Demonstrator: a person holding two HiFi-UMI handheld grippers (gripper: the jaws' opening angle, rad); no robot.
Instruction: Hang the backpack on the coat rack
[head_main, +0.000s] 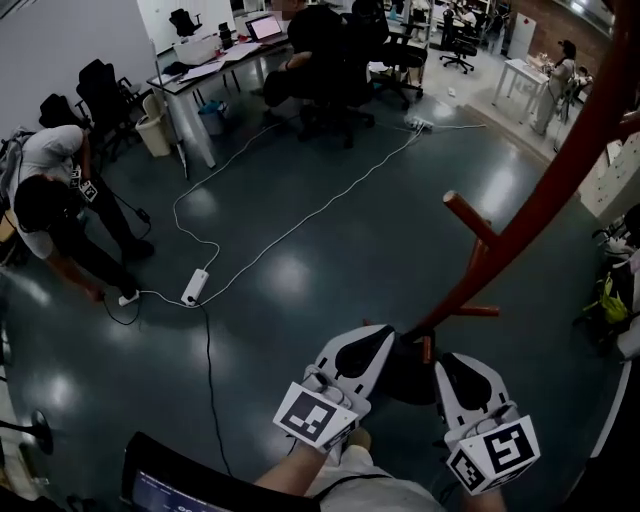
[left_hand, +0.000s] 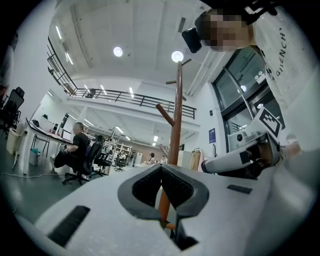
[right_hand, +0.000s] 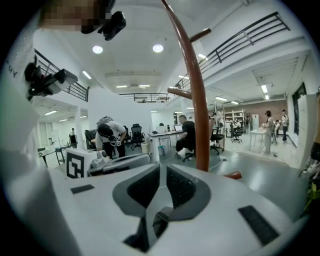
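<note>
**Tool state**
- Left tool (head_main: 380, 335): in the left gripper view (left_hand: 161, 169) the two dark pads met at their tips. Nothing was clamped between them. The rack pole showed only through the opening behind the pads, well beyond them.
- Right tool (head_main: 455, 365): in the right gripper view (right_hand: 162, 172) the pads stood together with no more than a thin slit between them. Nothing was held.

**Pose**
- Both tools were held low and close to the body, side by side and near each other, with the marker cubes nearest the person.
- Both tips pointed forward toward the foot of the rack.
- A bare forearm (head_main: 295, 475) led up to the left tool.
- Both gripper views looked upward along the pole toward the ceiling lights.

**Task item**
- The rack (head_main: 530, 215) stood just ahead of the tools, slightly right of centre, on the floor (head_main: 300, 270).
- Its red-brown pole (left_hand: 176, 115) rose upright, with short pegs (head_main: 465, 212) branching off it.
- In the right gripper view the pole (right_hand: 197, 110) rose just right of the pads.
- A dark shape (head_main: 405, 375) lay at the foot of the pole between the two tools. It could not be identified.

**Surroundings**
- A white power strip (head_main: 194, 287) with its cable lay on the floor to the left.
- Beside it a person (head_main: 50, 200) bent over.
</note>
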